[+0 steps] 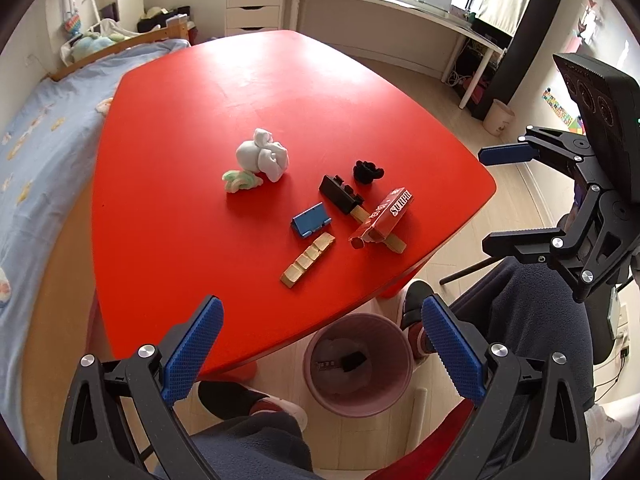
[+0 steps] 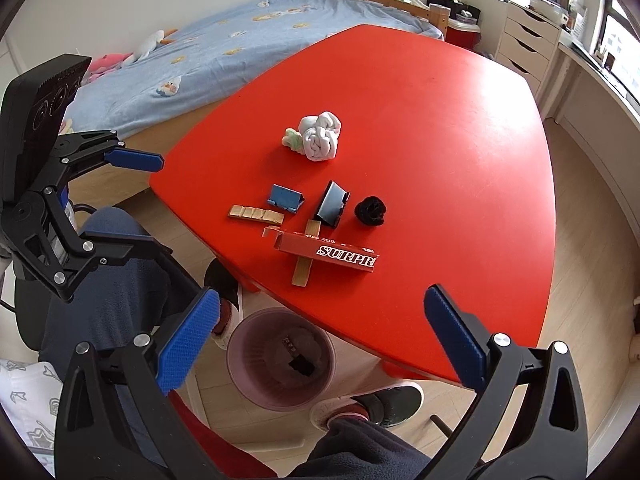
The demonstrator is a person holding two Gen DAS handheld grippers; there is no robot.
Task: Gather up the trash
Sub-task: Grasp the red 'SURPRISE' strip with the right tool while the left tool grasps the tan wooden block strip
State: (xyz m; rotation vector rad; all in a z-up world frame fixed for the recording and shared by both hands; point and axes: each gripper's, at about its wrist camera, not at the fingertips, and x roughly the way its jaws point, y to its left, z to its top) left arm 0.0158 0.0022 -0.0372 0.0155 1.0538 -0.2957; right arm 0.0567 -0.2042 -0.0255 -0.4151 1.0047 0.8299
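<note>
Blue-padded left tool [image 1: 320, 344] and right tool [image 2: 324, 344], wide apart, empty.

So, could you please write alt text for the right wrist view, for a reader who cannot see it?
The open right gripper hangs above a pink bin on the floor at the near edge of a red table. On the table lie a red carton across a wooden stick, a white cloth bundle and small blue, black and wooden pieces. The left gripper, also open, shows at left.

Bright window daylight, soft shadows, heavy fisheye bending; corners perhaps vignetted.
</note>
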